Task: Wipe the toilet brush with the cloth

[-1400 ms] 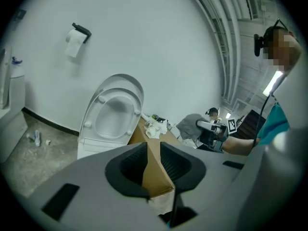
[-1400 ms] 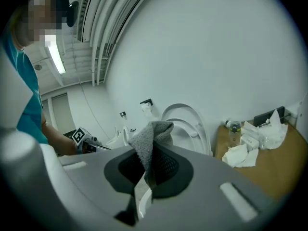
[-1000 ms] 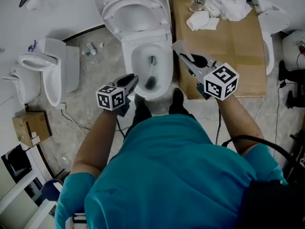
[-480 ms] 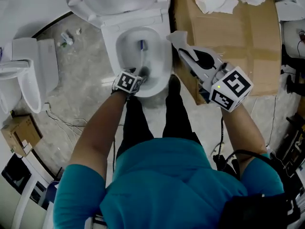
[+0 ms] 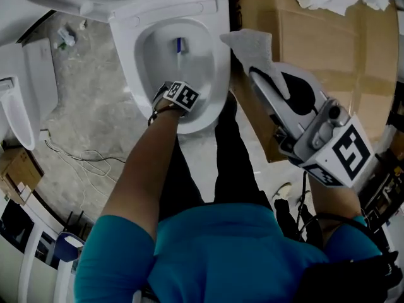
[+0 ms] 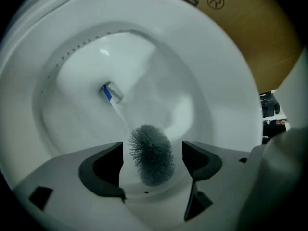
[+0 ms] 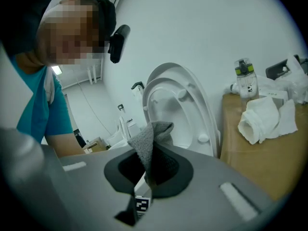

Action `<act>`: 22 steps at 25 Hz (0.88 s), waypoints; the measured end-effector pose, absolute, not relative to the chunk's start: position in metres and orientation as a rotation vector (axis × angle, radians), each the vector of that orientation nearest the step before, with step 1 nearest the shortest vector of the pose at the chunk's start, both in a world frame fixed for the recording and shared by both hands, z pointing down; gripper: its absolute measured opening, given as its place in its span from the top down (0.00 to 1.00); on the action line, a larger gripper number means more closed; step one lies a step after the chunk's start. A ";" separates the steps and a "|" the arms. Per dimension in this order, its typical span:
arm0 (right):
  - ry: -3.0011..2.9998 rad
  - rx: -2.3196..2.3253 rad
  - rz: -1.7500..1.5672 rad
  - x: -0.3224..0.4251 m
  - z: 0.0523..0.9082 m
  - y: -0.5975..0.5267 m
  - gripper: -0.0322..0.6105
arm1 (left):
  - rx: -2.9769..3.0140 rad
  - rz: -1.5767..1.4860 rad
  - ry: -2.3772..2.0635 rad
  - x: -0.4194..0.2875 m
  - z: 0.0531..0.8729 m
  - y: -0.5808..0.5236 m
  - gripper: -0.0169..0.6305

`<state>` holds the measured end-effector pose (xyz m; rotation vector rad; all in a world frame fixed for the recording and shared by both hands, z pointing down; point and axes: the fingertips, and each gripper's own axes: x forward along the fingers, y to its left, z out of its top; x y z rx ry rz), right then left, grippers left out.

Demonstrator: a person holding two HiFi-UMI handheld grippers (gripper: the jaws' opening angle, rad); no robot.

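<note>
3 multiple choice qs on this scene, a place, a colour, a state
1. The toilet brush lies A on cardboard B in the toilet bowl C on the floor
2. The cloth in the right gripper is A red B yellow C grey
3. The left gripper is A open B shut on the brush C shut on cloth
Answers: B, bristles rest inside the bowl; C, a grey fold sits clamped in its jaws; A, its jaws, just opening, flank the brush head untouched.

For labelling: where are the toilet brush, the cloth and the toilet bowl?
toilet brush (image 6: 150, 154), left gripper view, bristle head.
cloth (image 7: 151, 136), right gripper view, upper fold.
toilet bowl (image 5: 124, 55), head view, left rim.
</note>
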<state>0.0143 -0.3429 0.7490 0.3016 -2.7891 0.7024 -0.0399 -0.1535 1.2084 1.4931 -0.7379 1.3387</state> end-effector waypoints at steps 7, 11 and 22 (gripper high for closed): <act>-2.775 0.265 0.816 0.010 0.759 -0.347 0.94 | 1.355 1.477 -0.664 -0.046 1.260 -0.140 0.41; -2.756 0.231 0.768 0.016 0.771 -0.350 0.95 | 1.280 1.456 -0.614 -0.041 1.275 -0.129 0.41; -2.746 0.298 0.803 0.011 0.762 -0.353 0.95 | 1.149 1.088 -0.600 -0.029 1.254 -0.133 0.63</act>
